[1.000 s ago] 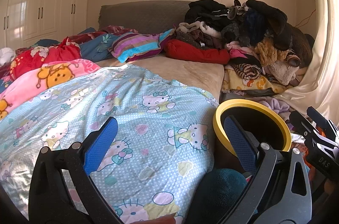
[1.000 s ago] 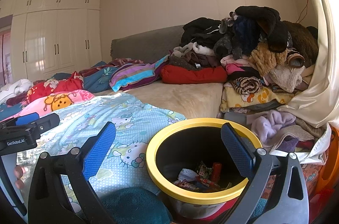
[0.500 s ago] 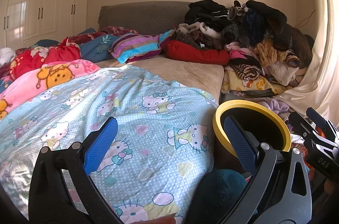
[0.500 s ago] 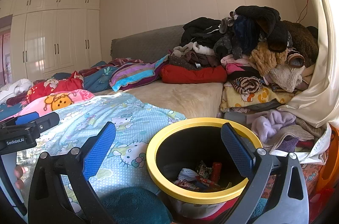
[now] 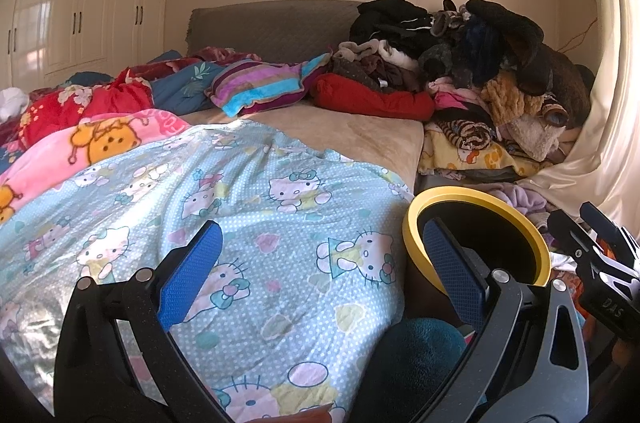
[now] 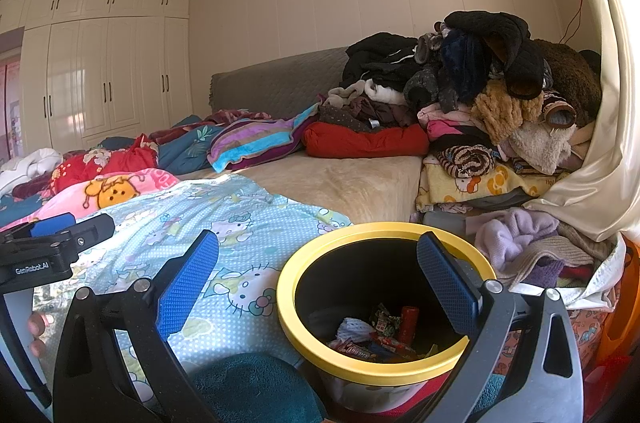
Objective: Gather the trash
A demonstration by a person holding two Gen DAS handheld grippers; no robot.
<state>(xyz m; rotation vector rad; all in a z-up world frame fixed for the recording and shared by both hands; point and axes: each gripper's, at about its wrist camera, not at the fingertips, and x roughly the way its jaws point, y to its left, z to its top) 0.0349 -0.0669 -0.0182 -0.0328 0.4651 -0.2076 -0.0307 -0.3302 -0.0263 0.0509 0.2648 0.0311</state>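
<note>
While both claws gape wide and hold nothing, we log our right gripper [image 6: 318,275] over the yellow-rimmed bin [image 6: 304,335] with wrappers [image 6: 376,337] inside, right of the blue blanket [image 5: 248,223], our left gripper [image 5: 322,269] above that blanket.

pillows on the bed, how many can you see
2: a striped pillow mid-bed near the headboard, and a red pillow to its right under the clothes pile. More may be hidden.

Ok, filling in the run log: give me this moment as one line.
left gripper: open, empty | right gripper: open, empty | yellow-rimmed bin: beside bed, wrappers inside | trash on blue blanket: none visible
</note>
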